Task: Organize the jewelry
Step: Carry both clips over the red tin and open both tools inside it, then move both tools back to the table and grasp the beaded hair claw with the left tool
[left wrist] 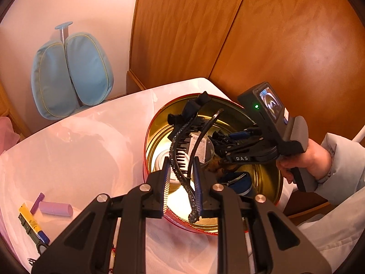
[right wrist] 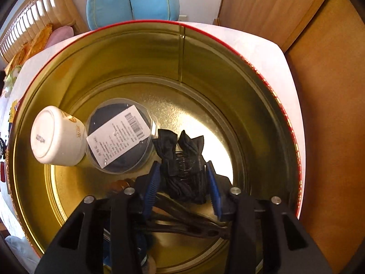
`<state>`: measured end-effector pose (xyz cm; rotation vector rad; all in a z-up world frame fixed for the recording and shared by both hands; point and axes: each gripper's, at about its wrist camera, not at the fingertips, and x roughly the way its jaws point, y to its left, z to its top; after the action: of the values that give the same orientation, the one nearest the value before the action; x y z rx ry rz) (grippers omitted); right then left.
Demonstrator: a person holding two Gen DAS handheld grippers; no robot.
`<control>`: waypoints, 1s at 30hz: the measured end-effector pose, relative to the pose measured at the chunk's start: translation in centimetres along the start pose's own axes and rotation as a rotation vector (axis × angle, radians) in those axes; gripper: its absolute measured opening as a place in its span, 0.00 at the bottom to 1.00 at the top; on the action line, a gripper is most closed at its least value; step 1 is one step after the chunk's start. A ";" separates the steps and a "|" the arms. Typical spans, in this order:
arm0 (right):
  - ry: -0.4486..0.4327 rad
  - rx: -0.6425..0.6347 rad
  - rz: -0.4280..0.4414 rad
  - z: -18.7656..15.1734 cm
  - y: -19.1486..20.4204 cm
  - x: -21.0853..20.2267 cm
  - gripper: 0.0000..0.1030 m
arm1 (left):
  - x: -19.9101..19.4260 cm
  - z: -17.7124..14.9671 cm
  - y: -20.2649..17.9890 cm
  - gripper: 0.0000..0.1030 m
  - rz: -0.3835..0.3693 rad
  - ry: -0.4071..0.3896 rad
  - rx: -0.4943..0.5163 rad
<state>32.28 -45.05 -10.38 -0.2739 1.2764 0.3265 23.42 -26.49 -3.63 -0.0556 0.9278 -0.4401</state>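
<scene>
**Two hair clips held over and inside the gold tin**

The left gripper (left wrist: 181, 187) has its jaws closed on a long curved black hair clip (left wrist: 182, 159), comb-toothed, with a rhinestone-studded spine and a black fabric bow at its far tip. The clip arches toward 12 o'clock above the open round tin (left wrist: 269, 178), gold inside and red outside.

Inside the tin, the right gripper (right wrist: 183, 185) has its jaws set either side of a smaller black bow clip (right wrist: 182, 159) with fine comb teeth, touching its folds; whether it is lifted off the tin floor cannot be told.

At 10 o'clock of the bow clip lies a clear round container (right wrist: 121, 137) with dark contents, carrying a white label with a barcode; its small print is unreadable. Touching it at 9 o'clock is a white jar (right wrist: 57, 137) on its side, its gold lettering too blurred to read. Dark curved hairbands (right wrist: 182, 226) lie under the right gripper, partly hidden.

"DAS" is printed on the right gripper body in the left view.

The tin stands on a white-covered desk (left wrist: 79, 150). At 8 o'clock of the tin lie a lilac tube (left wrist: 56, 208) and a yellow tube (left wrist: 29, 220), its print illegible.
</scene>
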 end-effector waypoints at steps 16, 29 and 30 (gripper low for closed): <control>-0.333 -0.019 0.191 -6.7 0.2 -11.0 0.91 | 6.1 3.7 -3.7 0.19 0.007 0.154 0.125; -0.365 0.114 0.157 -11.4 -1.9 -12.9 0.91 | 16.7 4.1 -8.7 0.32 0.014 0.437 0.220; -0.366 0.125 0.153 -11.7 -2.2 -12.9 0.91 | 16.6 4.2 -8.7 0.49 0.003 0.438 0.212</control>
<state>19.45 -52.57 -1.07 -0.0072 0.9524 0.4054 32.29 -41.52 -11.73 0.2440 1.3045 -0.5569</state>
